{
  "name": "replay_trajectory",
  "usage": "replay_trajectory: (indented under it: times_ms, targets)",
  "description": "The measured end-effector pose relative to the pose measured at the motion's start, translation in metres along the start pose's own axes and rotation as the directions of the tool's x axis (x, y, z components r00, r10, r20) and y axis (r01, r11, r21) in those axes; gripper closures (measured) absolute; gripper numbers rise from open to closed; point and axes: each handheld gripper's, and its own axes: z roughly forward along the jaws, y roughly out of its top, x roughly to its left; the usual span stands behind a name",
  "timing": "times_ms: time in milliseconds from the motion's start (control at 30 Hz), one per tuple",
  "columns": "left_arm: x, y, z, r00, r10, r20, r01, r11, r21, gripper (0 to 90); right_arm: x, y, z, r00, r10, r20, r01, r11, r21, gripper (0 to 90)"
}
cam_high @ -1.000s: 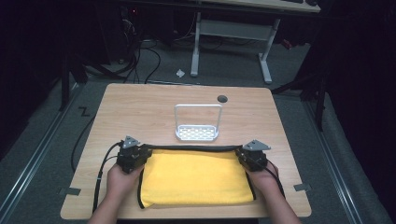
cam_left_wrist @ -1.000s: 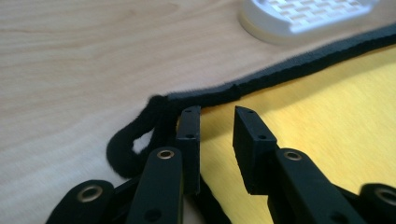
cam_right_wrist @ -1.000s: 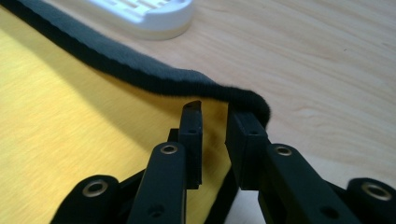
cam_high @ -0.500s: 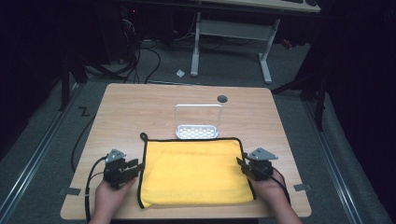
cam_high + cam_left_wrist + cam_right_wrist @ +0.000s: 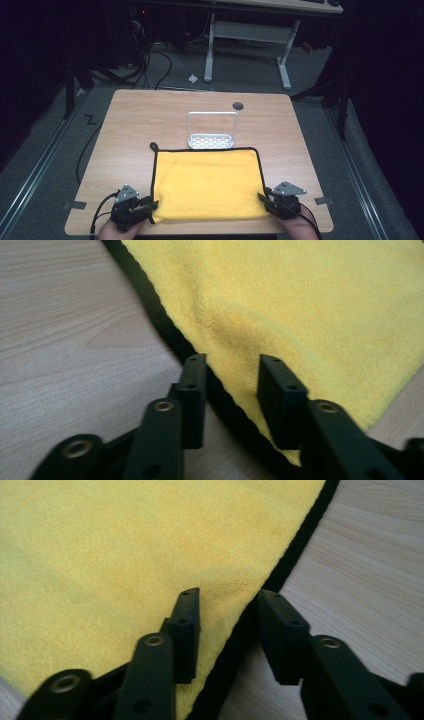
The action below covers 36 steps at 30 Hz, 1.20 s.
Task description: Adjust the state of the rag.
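Yellow cloth (image 5: 207,184) lies flat on the bench (image 5: 125,130), its black hem caught at both near corners: the left hand-held gripper (image 5: 148,209) and the right hand-held gripper (image 5: 265,197) have just been closing, each straddling the edge. Beyond the far edge stands a white rack (image 5: 212,131).
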Motion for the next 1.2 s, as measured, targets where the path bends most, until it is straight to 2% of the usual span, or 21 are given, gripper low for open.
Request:
replay_trajectory:
  times_ms: [33,100,133,200,233,333,367,467,533,567,600,667,733,833,900,933,1000,1100,1133,1167,1200]
  targets:
    - [0.000,0.000,0.001,0.9997,0.017,-0.016,-0.017,0.9998,0.010,79.6,0.001,0.001,0.001,0.9999,-0.014,-0.008,0.014,1.000,0.001,80.1]
    - [-0.002,0.001,0.002,0.9994,0.029,-0.018,-0.028,0.9995,0.013,82.9,0.003,0.002,0.001,0.9994,-0.035,-0.005,0.035,0.999,0.001,82.2]
    - [-0.003,0.003,0.001,0.9993,0.035,-0.013,-0.035,0.9992,0.020,87.2,0.008,0.005,0.000,0.9971,-0.074,0.017,0.074,0.997,-0.002,83.3]
    - [-0.004,0.004,-0.001,0.9990,0.042,-0.012,-0.042,0.9990,0.015,88.5,0.008,0.011,-0.005,0.9972,-0.072,0.019,0.073,0.996,-0.045,83.3]
    - [-0.003,0.014,-0.008,0.9988,0.048,0.006,-0.048,0.9988,-0.015,88.5,0.008,0.015,-0.008,0.9969,-0.074,0.025,0.076,0.995,-0.068,83.2]
    - [0.002,0.029,-0.012,0.9976,0.069,-0.004,-0.069,0.9969,-0.036,88.7,0.000,0.035,-0.011,0.9980,-0.054,0.035,0.058,0.991,-0.121,83.0]
    - [0.011,0.045,-0.013,0.9979,0.064,-0.011,-0.065,0.9953,-0.071,88.8,-0.003,0.043,-0.009,0.9979,-0.051,0.040,0.056,0.989,-0.136,83.0]
    - [0.027,0.068,0.000,0.9974,0.059,-0.042,-0.063,0.9943,-0.086,89.2,-0.014,0.067,0.006,0.9978,-0.039,0.054,0.047,0.987,-0.152,82.8]
    - [0.032,0.073,0.005,0.9974,0.053,-0.049,-0.057,0.9950,-0.082,89.3,-0.023,0.082,0.022,0.9987,-0.010,0.051,0.017,0.989,-0.148,82.4]
    - [0.046,0.083,0.021,0.9947,0.043,-0.093,-0.049,0.9963,-0.071,89.3,-0.027,0.087,0.031,0.9983,0.000,0.059,0.008,0.990,-0.139,82.4]
    - [0.054,0.086,0.030,0.9940,0.028,-0.106,-0.034,0.9975,-0.062,89.3,-0.032,0.091,0.041,0.9976,0.008,0.069,0.001,0.992,-0.128,82.3]
    - [0.061,0.088,0.039,0.9919,0.025,-0.124,-0.031,0.9984,-0.046,89.4,-0.040,0.096,0.059,0.9963,0.026,0.082,-0.018,0.995,-0.103,81.8]
    - [0.076,0.089,0.057,0.9886,-0.009,-0.150,0.006,0.9997,-0.023,90.0,-0.046,0.096,0.075,0.9952,0.045,0.087,-0.039,0.996,-0.077,77.9]
    - [0.078,0.087,0.058,0.9870,-0.030,-0.158,0.025,0.9992,-0.032,82.9,-0.049,0.096,0.081,0.9943,0.058,0.089,-0.053,0.996,-0.068,69.9]
    - [0.075,0.084,0.048,0.9867,-0.032,-0.160,0.022,0.9977,-0.065,74.7,-0.049,0.096,0.072,0.9934,0.069,0.092,-0.060,0.993,-0.098,63.7]
    - [0.071,0.078,0.036,0.9861,-0.029,-0.164,0.015,0.9962,-0.086,71.1,-0.048,0.094,0.055,0.9926,0.080,0.092,-0.066,0.988,-0.143,60.2]
    - [0.067,0.074,0.029,0.9866,-0.027,-0.161,0.011,0.9950,-0.099,67.8,-0.044,0.088,0.040,0.9926,0.079,0.092,-0.063,0.983,-0.171,58.0]
    - [0.053,0.057,0.016,0.9910,-0.029,-0.131,0.013,0.9918,-0.127,62.2,-0.034,0.069,0.024,0.9939,0.067,0.087,-0.051,0.984,-0.172,54.4]
    - [0.050,0.051,0.013,0.9934,-0.044,-0.105,0.030,0.9904,-0.135,61.1,-0.031,0.062,0.023,0.9944,0.065,0.082,-0.051,0.985,-0.164,54.4]
    - [0.046,0.043,0.013,0.9956,-0.080,-0.049,0.073,0.9892,-0.127,60.0,-0.030,0.057,0.022,0.9945,0.067,0.081,-0.054,0.986,-0.155,53.1]
    - [0.046,0.043,0.013,0.9956,-0.080,-0.049,0.073,0.9892,-0.127,59.0,-0.029,0.051,0.024,0.9952,0.065,0.073,-0.055,0.989,-0.138,52.9]
